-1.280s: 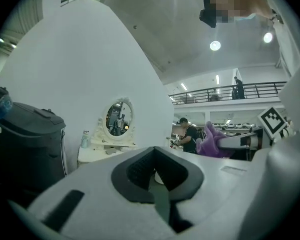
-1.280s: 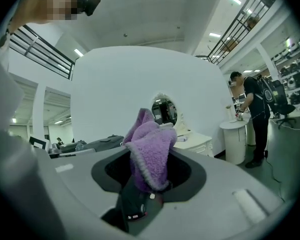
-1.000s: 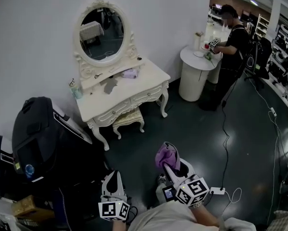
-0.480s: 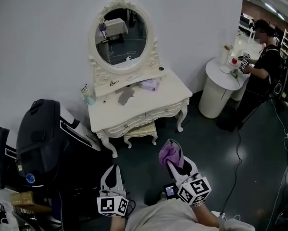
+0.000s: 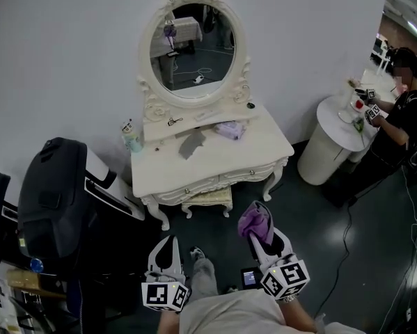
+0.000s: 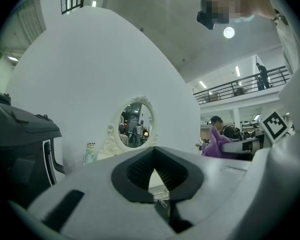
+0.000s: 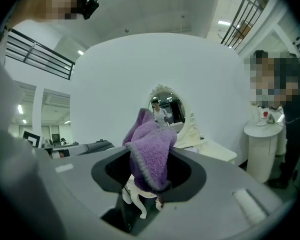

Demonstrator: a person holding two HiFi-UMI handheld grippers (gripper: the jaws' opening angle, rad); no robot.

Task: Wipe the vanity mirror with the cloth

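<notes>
Head view: oval vanity mirror (image 5: pixel 194 47) in a white carved frame stood upright at the back of a white carved vanity worktop (image 5: pixel 264 148), against the white wall. On the worktop: flat grey rag (image 5: pixel 192 143) near the middle, pale lilac bundle (image 5: pixel 229 129) just right of it, small pale-green bottle (image 5: pixel 131 137) at the left rear corner. Cushioned cream stool (image 5: pixel 208 199) was tucked under the front. Large black bag (image 5: pixel 51 186) sat left of the vanity. Left gripper (image 5: pixel 168 242) and right gripper (image 5: pixel 258 223) were both low in frame, well apart from the mirror. Purple fleecy cloth (image 5: pixel 254 220) stuck out of the right gripper's tip. Far right: a person in black (image 5: pixel 396 127) at a round white pedestal table (image 5: pixel 326 148).

Left gripper view: jaws together at the tips, nothing between them. Mirror seen past them, bottle to its left, black bag at the left edge. Purple cloth visible to the right, beside the right gripper's marker cube.

Right gripper view: jaws clamped on the purple cloth; it bunched up above the pads and folded over toward the camera. Mirror sat straight behind the cloth, partly covered by it, still far off. Worktop edge and the pedestal table were to the right.
</notes>
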